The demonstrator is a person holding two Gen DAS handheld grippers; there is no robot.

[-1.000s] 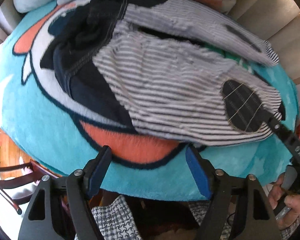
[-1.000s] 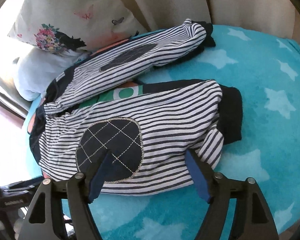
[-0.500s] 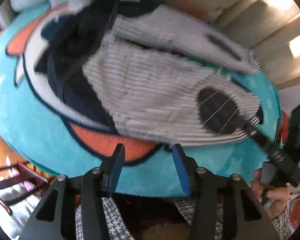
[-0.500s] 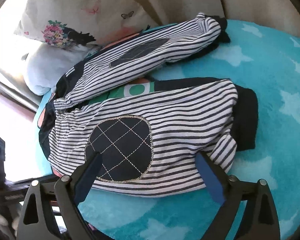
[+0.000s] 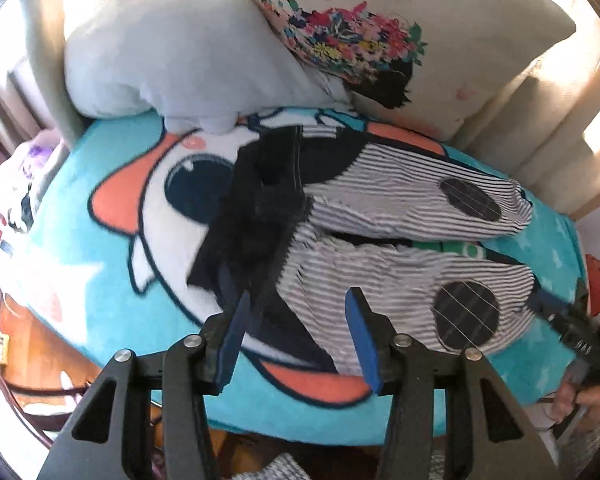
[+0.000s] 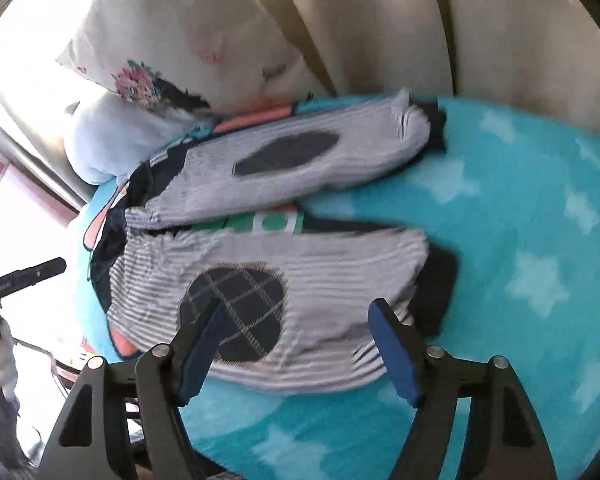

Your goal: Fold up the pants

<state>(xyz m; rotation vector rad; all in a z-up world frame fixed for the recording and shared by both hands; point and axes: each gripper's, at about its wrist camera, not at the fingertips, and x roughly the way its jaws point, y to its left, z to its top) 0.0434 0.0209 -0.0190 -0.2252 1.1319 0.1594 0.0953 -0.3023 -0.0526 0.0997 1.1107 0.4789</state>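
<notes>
Two grippers hover above the pants (image 5: pixel 400 248), and neither holds any cloth. The pants lie spread on a turquoise blanket (image 6: pixel 520 240), both striped legs apart in a shallow V, the dark waistband (image 5: pixel 268 184) toward the pillows and the dark cuffs toward the far end of the bed. Each leg carries an oval knee patch (image 6: pixel 236 312).

The left gripper (image 5: pixel 296 340) stands at about half width over the waist end, with nothing between its blue pads; whether it touches the fabric cannot be told, but it appears clear of it. The right gripper (image 6: pixel 296 344) is wider, its jaws closing at this moment, poised over the near leg between the patch and the cuff (image 6: pixel 436 284). No cloth sits between its pads.

Step in hand, by judgement: the garment is laid out and no fold is made yet; the hands are positioning for the first grasp.

The next move probably calls for a pinch on the near leg's outer edge at both ends, one gripper by the waist and one by the cuff, then a lift and carry across so that leg lands on the far leg (image 6: pixel 300 160). The soft knit will likely sag between the two grips, so both ends should rise together.

A floral pillow (image 5: pixel 380 40) and a pale plush cushion (image 5: pixel 172 48) rest beyond the waistband.
</notes>
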